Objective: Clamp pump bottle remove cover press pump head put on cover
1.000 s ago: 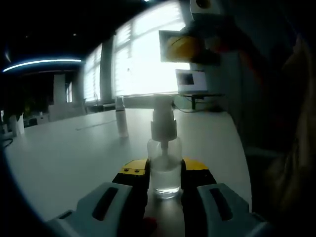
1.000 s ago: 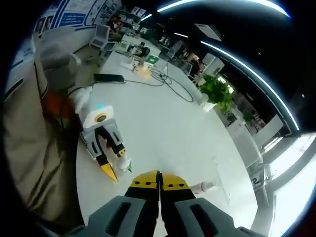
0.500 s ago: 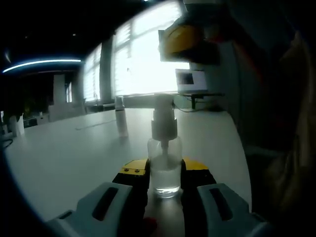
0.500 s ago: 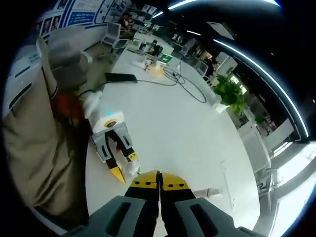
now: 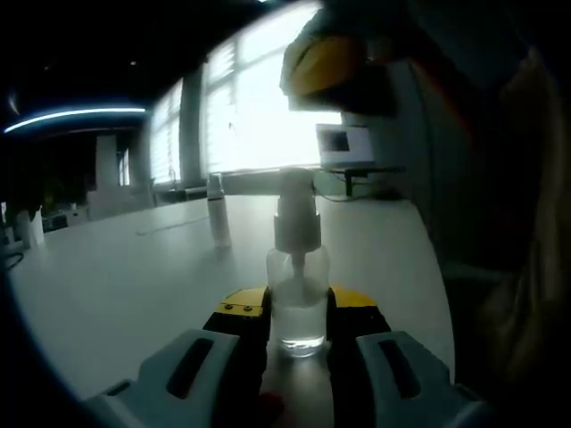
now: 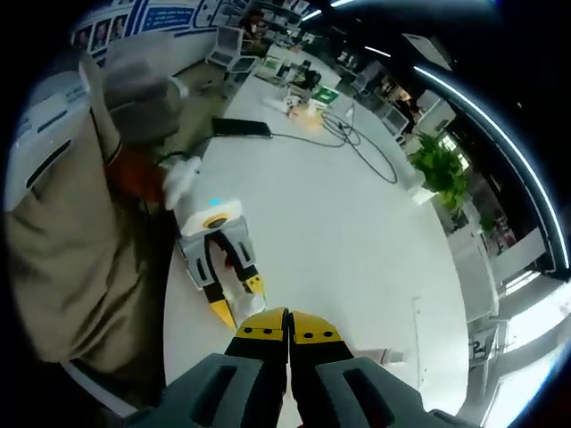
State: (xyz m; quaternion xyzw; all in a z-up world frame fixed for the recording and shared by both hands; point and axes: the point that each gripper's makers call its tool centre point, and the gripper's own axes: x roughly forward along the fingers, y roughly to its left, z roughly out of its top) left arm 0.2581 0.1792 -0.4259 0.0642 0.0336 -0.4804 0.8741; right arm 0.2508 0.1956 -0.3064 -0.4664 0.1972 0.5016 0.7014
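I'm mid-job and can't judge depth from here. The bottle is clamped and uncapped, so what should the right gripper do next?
Probably lower the right gripper straight onto the pump head and press. It hangs shut just above the head, and the left gripper holds the pump bottle upright on the white table. The cover stands apart behind.

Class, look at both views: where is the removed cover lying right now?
In the left gripper view the cover stands upright on the white table, beyond and left of the pump bottle clamped in the left gripper.
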